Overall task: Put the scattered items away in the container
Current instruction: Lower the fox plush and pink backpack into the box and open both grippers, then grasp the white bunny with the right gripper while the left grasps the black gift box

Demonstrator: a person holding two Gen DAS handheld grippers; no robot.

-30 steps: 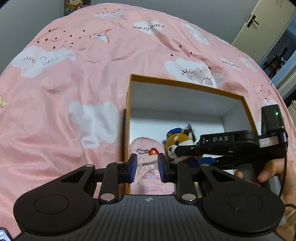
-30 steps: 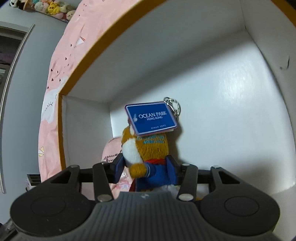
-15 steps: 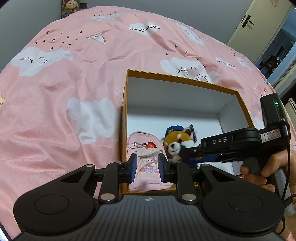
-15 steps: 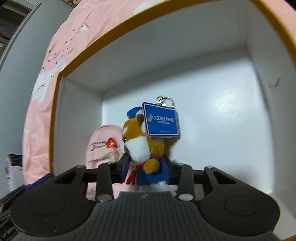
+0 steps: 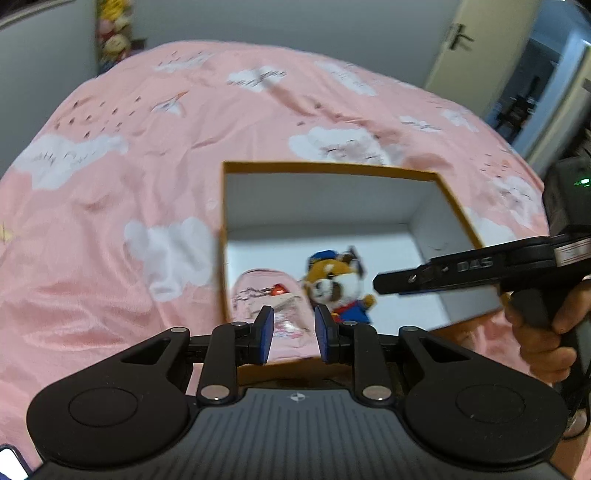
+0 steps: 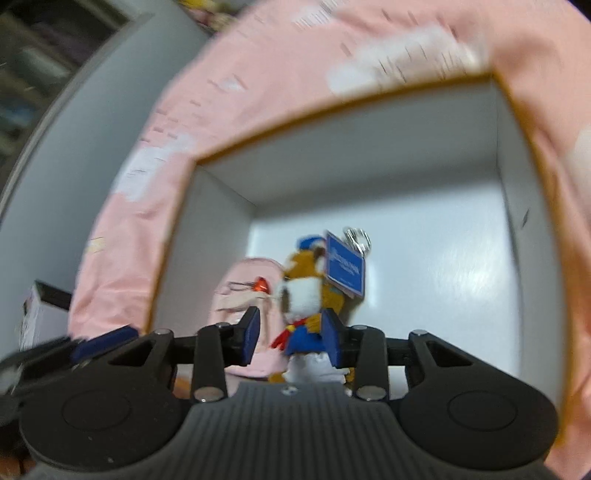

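Note:
An open cardboard box (image 5: 332, 168) with a brown rim and white inside sits on the bed. Inside it lie a fox plush keychain (image 5: 338, 288) in blue clothes and, to its left, a pink pouch (image 5: 258, 291). My left gripper (image 5: 293, 339) hovers over the box's near edge, its jaws slightly apart with nothing between them. My right gripper (image 5: 380, 286) hangs above the box's right side. In the right wrist view the plush (image 6: 303, 295), with its blue tag (image 6: 345, 267), shows between the right gripper's (image 6: 291, 338) opening jaws, but lower down and not pinched.
A pink bedcover (image 5: 147, 166) with white clouds surrounds the box (image 6: 332, 110). A person's hand (image 5: 546, 332) holds the right gripper's handle. A door (image 5: 465, 48) stands at the back right and soft toys (image 5: 114, 33) at the back left. A small white carton (image 6: 37, 314) sits beside the bed.
Both grippers have pulled back and upward from the box, so more of its rim shows. The right gripper has lifted off the plush, which stays on the box floor.

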